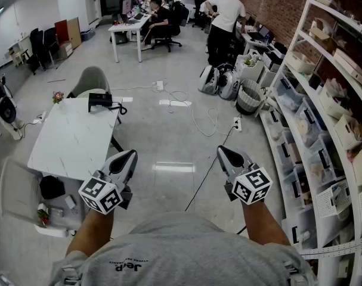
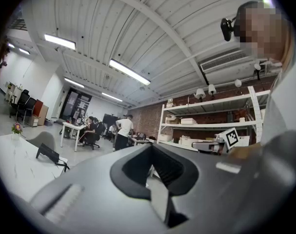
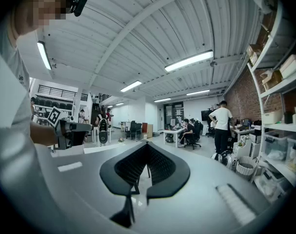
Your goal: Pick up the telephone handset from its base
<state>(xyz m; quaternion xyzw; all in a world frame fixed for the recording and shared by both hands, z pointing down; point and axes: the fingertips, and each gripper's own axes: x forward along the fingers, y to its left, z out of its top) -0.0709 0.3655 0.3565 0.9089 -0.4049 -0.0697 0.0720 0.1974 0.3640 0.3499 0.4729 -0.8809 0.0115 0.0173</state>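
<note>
Well short of the telephone (image 1: 100, 100) on the table (image 1: 73, 137), left gripper (image 1: 131, 154) and right gripper (image 1: 222, 151) show jaws pressed together.

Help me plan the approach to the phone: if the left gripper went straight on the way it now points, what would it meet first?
Nothing near, it seems: the left gripper points level over open floor. The table and the telephone lie left of its line; depth beyond is unclear.

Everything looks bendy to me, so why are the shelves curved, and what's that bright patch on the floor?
Head view: the wide lens bows the shelves; the patch is ceiling light glaring off the shiny floor. Left gripper view: the ceiling bends, corners go black. Right gripper view: same bending.
</note>
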